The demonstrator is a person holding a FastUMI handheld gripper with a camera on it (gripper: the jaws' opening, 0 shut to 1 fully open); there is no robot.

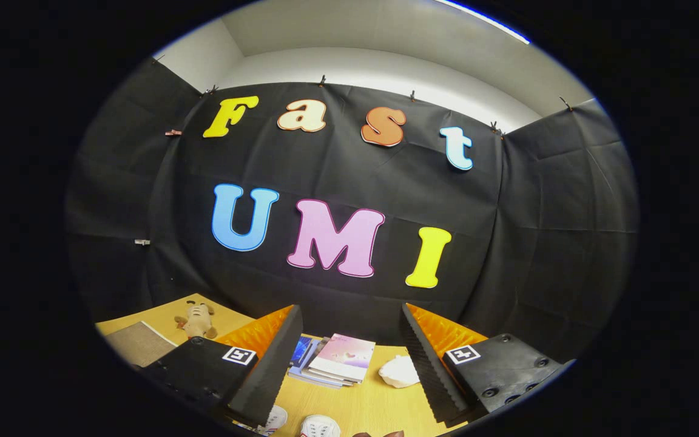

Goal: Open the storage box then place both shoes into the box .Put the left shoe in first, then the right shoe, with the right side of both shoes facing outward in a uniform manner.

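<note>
We see the gripper [349,370] with its two fingers spread wide apart, and nothing is held between them. The fingers hang in the air above a light wooden table [374,400].

Down low between the fingers, close to us, we see the toes of two white shoes [319,426]. They sit side by side on the table, one just beside the left finger and one nearer the middle. We cannot tell which is the left shoe and which is the right.

A bit farther out, still between the fingers, lies a stack of thin books with a pink cover on top [332,360]. Just beside it, near the right finger, sits a crumpled white lump [399,371].

Past the left finger we see a small brown stuffed toy [196,320] and a flat grey mat [138,343] near it.
</note>
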